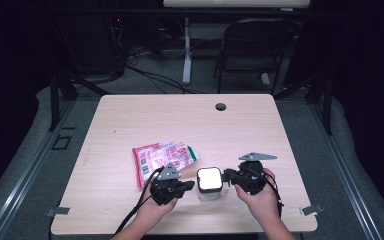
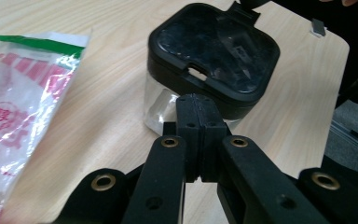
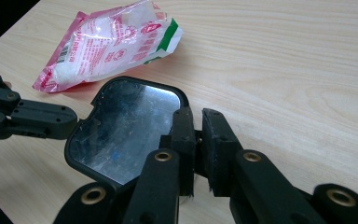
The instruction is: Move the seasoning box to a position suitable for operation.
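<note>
— Two grippers, one in each hand, and a small jar (image 1: 210,184) sits between them near the front edge of the table (image 1: 130,120).

— What sort of jar?

— Clear body, black square lid (image 2: 214,51) with a glossy top. It stands upright on the wood. Behind it and to the left lies a pink and white plastic packet (image 1: 162,157) with a green end, flat on the table, just beside the jar but not touching it as far as I can see.

— And the left gripper (image 1: 187,185)?

— Jaws pressed together, nothing between them. In the left gripper view the tips sit right at the jar's side, just under the lid's rim; whether they touch it I cannot tell.

— The right gripper (image 1: 226,176)?

— It comes in from the other side at lid height. In the right gripper view its jaws are a narrow slit apart, close to the lid's edge. Whether they pinch a tab of the lid, I cannot tell
</note>
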